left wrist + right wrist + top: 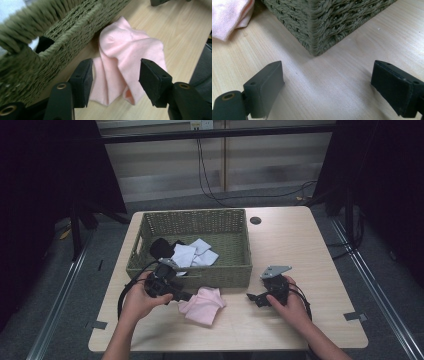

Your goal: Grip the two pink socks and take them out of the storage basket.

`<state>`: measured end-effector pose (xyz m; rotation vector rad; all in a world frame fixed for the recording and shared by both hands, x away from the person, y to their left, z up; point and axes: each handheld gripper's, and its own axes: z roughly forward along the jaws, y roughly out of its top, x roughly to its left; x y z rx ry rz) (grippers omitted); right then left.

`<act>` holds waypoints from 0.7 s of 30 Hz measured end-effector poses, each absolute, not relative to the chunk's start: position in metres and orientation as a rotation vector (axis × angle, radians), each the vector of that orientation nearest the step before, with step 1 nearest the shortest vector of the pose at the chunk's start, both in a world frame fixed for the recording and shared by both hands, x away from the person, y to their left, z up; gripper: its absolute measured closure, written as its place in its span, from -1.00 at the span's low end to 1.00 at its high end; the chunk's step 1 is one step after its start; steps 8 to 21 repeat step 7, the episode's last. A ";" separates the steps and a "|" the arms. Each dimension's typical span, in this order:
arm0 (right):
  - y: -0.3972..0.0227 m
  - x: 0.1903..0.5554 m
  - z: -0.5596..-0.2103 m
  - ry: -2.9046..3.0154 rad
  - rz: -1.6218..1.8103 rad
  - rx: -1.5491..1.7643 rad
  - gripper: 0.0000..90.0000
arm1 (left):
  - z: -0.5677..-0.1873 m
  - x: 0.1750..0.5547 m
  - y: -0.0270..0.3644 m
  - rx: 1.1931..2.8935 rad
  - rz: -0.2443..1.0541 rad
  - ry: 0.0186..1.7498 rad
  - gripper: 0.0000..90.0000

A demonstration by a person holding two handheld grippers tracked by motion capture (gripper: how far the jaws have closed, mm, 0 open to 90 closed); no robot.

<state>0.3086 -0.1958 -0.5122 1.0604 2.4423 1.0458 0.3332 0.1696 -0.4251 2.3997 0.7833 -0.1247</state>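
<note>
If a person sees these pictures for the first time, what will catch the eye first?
Probably the pink sock, pale against the wooden table; it lies crumpled in front of the woven basket. The left gripper is over it, its jaws open on either side of the cloth without pressing it. Next comes the basket itself, at the table's left half, with white cloths and something black inside.

The pink sock is soft knitted cloth, matt, with a fine fuzzy nap. The basket is rough woven fibre, olive green and dull, its rim a thick braid. The table looks like pale wood-grain laminate, smooth with a low sheen. Both grippers' jaws are matt black, like plastic, with brassy metal rivets.
</note>
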 end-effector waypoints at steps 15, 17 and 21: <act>-0.196 0.309 -0.512 2.442 1.046 1.060 -0.77 | -0.433 0.331 0.166 2.385 -0.122 0.782 -0.11; -0.196 0.309 -0.512 2.442 1.046 1.060 -0.77 | -0.433 0.331 0.166 2.385 -0.122 0.782 -0.11; -0.196 0.309 -0.512 2.442 1.046 1.060 -0.77 | -0.433 0.331 0.166 2.385 -0.122 0.782 -0.11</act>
